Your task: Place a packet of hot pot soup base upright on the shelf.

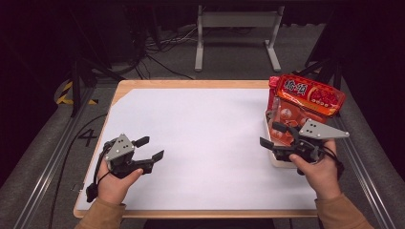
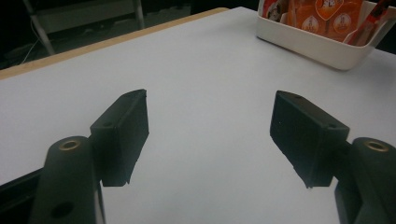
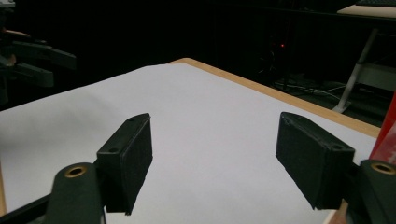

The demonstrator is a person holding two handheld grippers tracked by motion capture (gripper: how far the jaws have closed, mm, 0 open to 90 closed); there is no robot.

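A white bin (image 1: 279,160) sits at the right edge of the table (image 1: 191,86), and everything else can be placed from it. It is stuffed with red and orange snack packets (image 1: 286,117), and one big red bag (image 1: 310,94) lies across the top at the far end, sticking out over the rim.

The right gripper (image 1: 274,135) hangs just beside the bin, on its near left side, with the person's right hand (image 1: 320,171) behind it at the bin's near corner. Its jaws stand wide apart with nothing between them. One jaw reaches up toward the packets and the other points out over the white sheet (image 1: 205,143); I cannot tell whether the upper one touches a packet. In the right gripper view, bare white sheet lies between the two black pads (image 3: 128,154), and a sliver of red shows at the right edge.

The left gripper (image 1: 149,148) is well apart from the bin, across the sheet near the table's left edge, held in the left hand (image 1: 114,183). Its jaws are also spread, pointing toward the bin, with nothing in them. In the left gripper view the bin (image 2: 317,44) shows far ahead with orange packets (image 2: 327,11) standing in it.
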